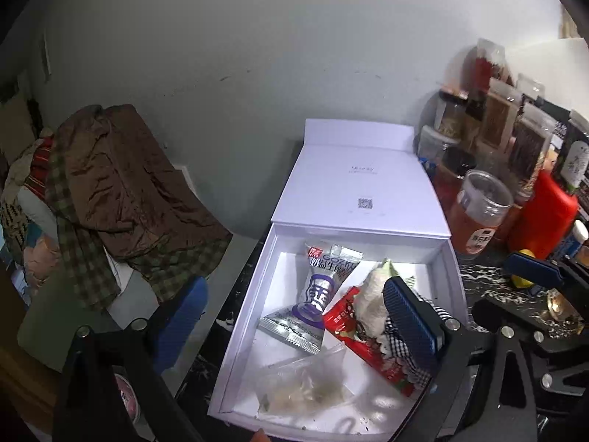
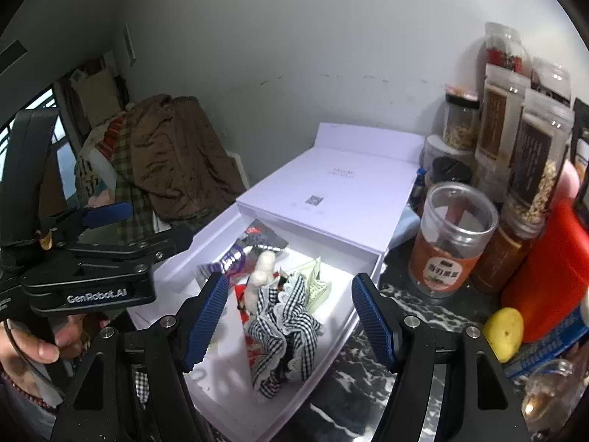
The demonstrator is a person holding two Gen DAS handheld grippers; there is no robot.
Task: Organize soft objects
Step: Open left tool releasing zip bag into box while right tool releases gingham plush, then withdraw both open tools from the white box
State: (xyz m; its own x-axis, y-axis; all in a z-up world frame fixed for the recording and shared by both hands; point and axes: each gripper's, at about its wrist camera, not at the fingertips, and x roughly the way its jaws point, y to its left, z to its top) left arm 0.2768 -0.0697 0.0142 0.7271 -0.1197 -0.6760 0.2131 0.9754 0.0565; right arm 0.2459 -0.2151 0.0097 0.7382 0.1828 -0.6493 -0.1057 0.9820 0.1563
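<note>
Right tool (image 2: 289,316) is spread wide right over the checkered scrunchie (image 2: 283,335), which sits in the white box (image 2: 342,335) on the desk. Left tool (image 1: 294,316) is wide open too. Further back, that open jar (image 2: 452,235) looks easy to knock if the right one swings out.

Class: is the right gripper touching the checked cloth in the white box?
Apart. The right wrist view shows the right gripper open above the checked cloth, clear gaps beside both fingers.
</note>
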